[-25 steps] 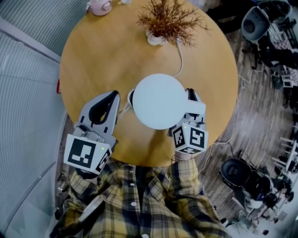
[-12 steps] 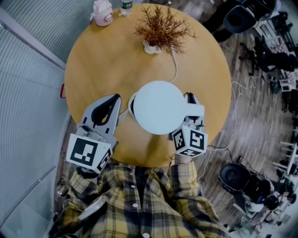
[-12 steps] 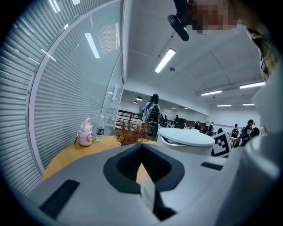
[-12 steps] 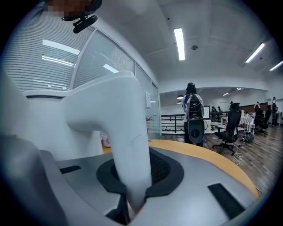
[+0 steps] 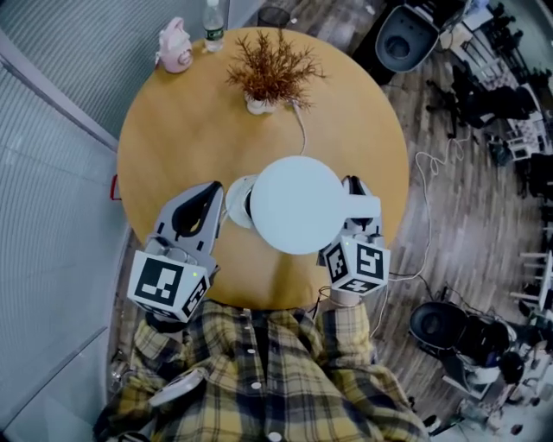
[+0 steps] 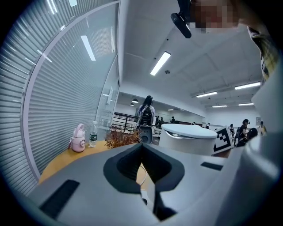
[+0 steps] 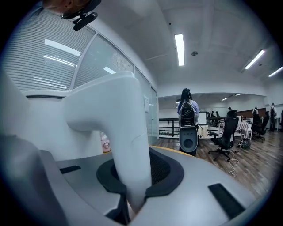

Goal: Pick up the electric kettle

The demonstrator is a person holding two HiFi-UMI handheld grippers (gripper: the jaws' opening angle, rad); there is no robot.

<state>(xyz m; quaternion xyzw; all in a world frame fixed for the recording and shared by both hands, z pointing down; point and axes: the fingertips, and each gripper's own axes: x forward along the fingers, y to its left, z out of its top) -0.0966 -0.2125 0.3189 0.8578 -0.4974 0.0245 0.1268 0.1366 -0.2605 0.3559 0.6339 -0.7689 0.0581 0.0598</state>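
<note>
The white electric kettle [image 5: 296, 204] hangs above the round wooden table [image 5: 173, 138], seen lid-up in the head view. My right gripper [image 5: 355, 188] is shut on its handle [image 7: 131, 132], which stands upright between the jaws in the right gripper view. The kettle's round base [image 5: 235, 201] peeks out on the table at the kettle's left, with its cord [image 5: 302, 129] running back. My left gripper [image 5: 206, 192] floats just left of the kettle, jaws together and holding nothing. In the left gripper view the kettle [image 6: 188, 139] shows ahead to the right.
A dried plant in a white pot [image 5: 268, 73] stands at the table's far side. A pink bottle [image 5: 175, 47] and a water bottle [image 5: 212, 19] sit at the far left rim. A glass wall runs along the left. Office chairs [image 5: 410, 34] and cables lie on the floor to the right.
The kettle has come up off its base in my right gripper, and more of the base shows at its left. My left gripper has risen beside it.
</note>
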